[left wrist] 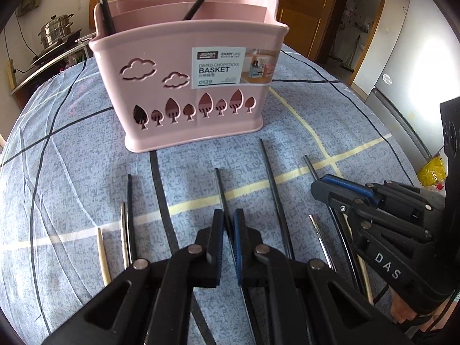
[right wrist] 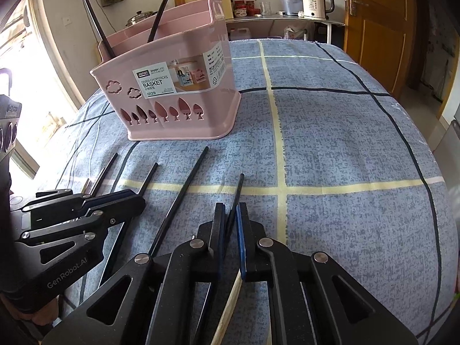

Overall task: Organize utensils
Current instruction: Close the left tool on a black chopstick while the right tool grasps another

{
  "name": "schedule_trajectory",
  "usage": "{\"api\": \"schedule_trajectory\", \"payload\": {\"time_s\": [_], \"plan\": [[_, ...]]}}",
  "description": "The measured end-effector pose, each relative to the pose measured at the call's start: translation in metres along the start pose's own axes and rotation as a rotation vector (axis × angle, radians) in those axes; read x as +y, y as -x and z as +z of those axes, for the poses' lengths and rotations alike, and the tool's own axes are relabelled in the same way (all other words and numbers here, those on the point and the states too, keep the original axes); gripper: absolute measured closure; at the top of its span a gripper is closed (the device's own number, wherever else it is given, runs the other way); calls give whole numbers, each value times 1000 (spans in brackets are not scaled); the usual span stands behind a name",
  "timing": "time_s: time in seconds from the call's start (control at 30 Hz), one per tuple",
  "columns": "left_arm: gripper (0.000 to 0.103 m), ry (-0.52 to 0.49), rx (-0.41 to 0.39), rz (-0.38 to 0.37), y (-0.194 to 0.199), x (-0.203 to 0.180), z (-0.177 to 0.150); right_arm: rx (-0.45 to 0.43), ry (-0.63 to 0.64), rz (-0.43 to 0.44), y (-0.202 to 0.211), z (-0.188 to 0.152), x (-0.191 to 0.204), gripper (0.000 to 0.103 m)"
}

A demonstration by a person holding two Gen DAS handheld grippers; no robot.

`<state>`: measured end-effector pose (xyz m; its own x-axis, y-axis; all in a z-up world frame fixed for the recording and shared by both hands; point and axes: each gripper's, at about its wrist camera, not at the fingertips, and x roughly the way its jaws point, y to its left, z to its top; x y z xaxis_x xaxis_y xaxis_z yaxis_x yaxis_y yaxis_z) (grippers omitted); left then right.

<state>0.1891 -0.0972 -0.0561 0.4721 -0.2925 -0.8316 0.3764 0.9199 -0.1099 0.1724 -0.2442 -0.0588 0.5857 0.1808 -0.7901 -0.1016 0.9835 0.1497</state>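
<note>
While one pink basket (left wrist: 178,86) holds two chopsticks | both grippers (left wrist: 228,224) (right wrist: 231,218) each clench one black chopstick (left wrist: 220,184).

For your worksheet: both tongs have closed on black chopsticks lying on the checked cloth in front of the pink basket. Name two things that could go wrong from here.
1. The left tongs pinch their black chopstick far from its tip, so it may swing when lifted.
2. The right tongs sit close over a pale wooden chopstick beside their black one; both might lift together.
</note>
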Motion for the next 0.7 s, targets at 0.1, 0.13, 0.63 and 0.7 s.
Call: {"api": "schedule_trajectory", "payload": {"time_s": [0.1,0.13,0.63,0.7], "plan": [[98,13,-11,-29,6,1,-1,-9,-9,27,3,0,-1,97],[98,15,-20,-35,10,1,-2,-17,-11,32,6,0,-1,98],[98,41,-236,-90,110,26,23,-224,18,99,89,23,13,98],[98,40,-264,-90,122,27,25,-253,29,100,100,27,16,98]]}}
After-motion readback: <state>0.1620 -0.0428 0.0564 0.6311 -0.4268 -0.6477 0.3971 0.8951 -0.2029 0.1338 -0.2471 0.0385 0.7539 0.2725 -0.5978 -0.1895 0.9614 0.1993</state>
